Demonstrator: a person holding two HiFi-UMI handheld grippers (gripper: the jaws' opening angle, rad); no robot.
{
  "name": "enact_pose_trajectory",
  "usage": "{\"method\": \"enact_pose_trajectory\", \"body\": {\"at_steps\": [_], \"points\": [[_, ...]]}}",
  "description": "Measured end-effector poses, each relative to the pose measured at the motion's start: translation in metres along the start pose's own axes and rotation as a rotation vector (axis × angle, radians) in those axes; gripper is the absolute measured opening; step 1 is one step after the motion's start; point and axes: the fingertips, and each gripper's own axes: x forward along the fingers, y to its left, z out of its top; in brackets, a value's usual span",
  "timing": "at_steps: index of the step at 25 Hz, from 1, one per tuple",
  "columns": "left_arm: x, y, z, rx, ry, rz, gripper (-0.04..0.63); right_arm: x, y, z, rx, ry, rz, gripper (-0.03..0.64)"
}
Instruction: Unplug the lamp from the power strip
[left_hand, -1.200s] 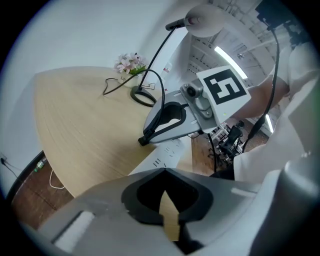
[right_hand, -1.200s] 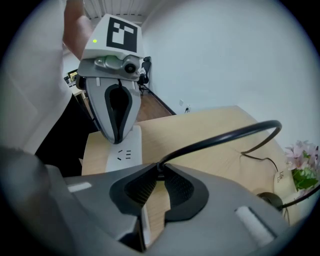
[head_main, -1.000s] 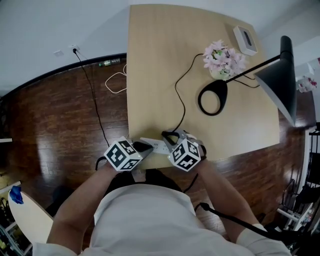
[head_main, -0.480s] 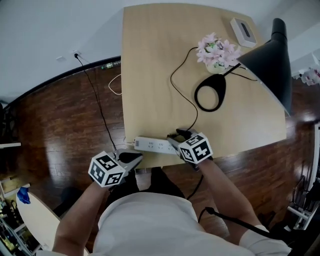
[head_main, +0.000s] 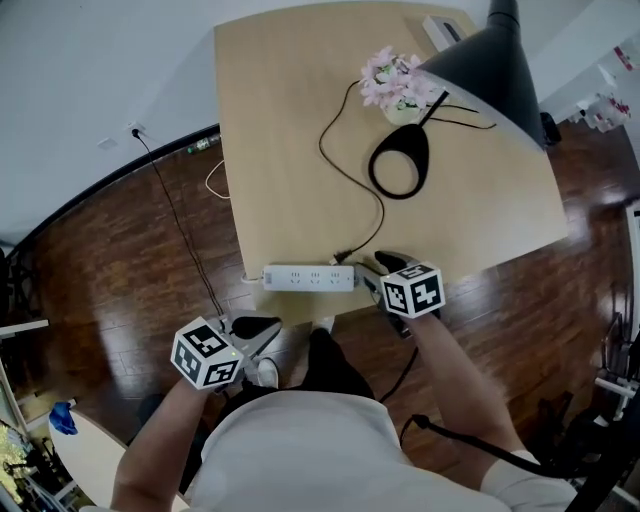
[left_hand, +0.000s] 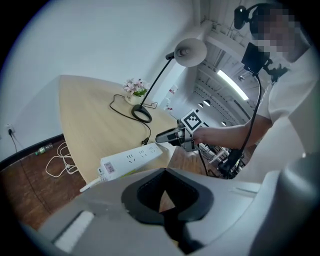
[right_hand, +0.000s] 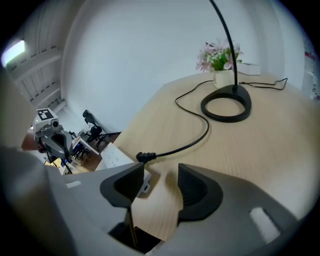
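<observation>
black plug (head_main: 341, 258) of the lamp (head_main: 478, 62) lies loose on the worktop (head_main: 290, 150). it sits just off the right end of the white power strip (head_main: 310, 277), at about one o'clock from that end, and as far as we can tell it is out of the sockets.

our right claw (head_main: 378, 272) sits at three o'clock of the strip. its jaws have just been opening and are now released, wide apart, with only bare wood between them. in the right gripper view the plug rests just beyond the left jaw's tip.

our left claw (head_main: 262, 328) hangs off the worktop at seven o'clock from the strip, over the floor (head_main: 130, 260). its pads are clenched together on nothing.

we judge the pull itself done, so what is left is a clean let-go. to do that well, we:
- keep the right jaws wide until they are clear of the plug.
- draw the claw back toward five o'clock, along its own line, not sideways across the cord (head_main: 345, 178).
- watch that cord, which runs up toward twelve o'clock to the lamp base (head_main: 398, 160). a snag could drag the plug back over the strip or tug the lamp.
- mind the strip, which lies right along the near edge, where a knock could tip it off.
</observation>
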Motion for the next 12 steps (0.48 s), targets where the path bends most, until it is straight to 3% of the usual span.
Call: {"method": "enact_pose_trajectory", "body": {"at_steps": [5, 12], "points": [[-0.031, -0.017, -0.022, 0.088, -0.029, -0.017, 0.005, -0.037, 0.031, -0.018, -0.027, -0.087, -0.042, 0.219], [-0.125, -0.044, -0.076, 0.183, -0.183, -0.007, 0.006, -0.087, 0.162, -0.066, -0.129, -0.21, -0.094, 0.219]]}}
